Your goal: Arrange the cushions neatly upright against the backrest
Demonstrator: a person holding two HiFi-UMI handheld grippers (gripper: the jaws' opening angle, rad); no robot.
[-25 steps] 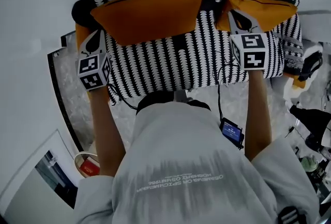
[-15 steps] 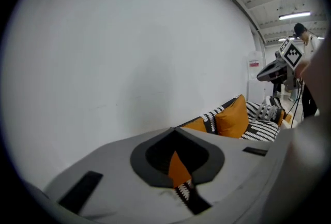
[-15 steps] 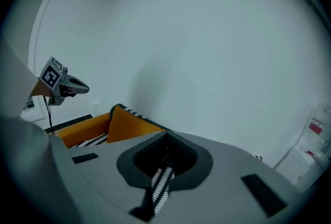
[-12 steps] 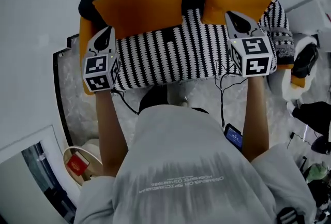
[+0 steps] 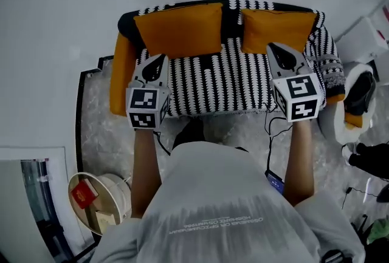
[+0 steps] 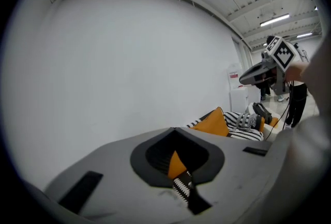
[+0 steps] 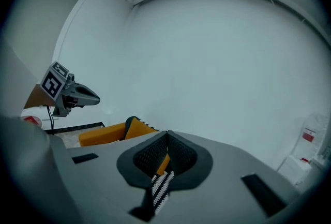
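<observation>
Against a white wall, two orange cushions [image 5: 177, 30] stand upright on the striped sofa [image 5: 225, 82]; before it, left gripper [image 5: 159, 61] and right gripper [image 5: 275, 50] hang closed, empty.

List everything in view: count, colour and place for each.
sofa: one, black-and-white patterned with an orange arm, against the white wall.
cushions: two, orange, upright against the backrest; left cushion, right cushion.
mat: one, speckled grey with a dark edge, under the sofa.
round bin: one, pale, lower left on the floor, red item inside.
white seat: one, right of the sofa, dark thing on it.
small device: one, blue screen, at the person's right hip.
left gripper: one, grey, shut and empty, before the sofa's left side.
right gripper: one, grey, shut and empty, before the right cushion.
</observation>
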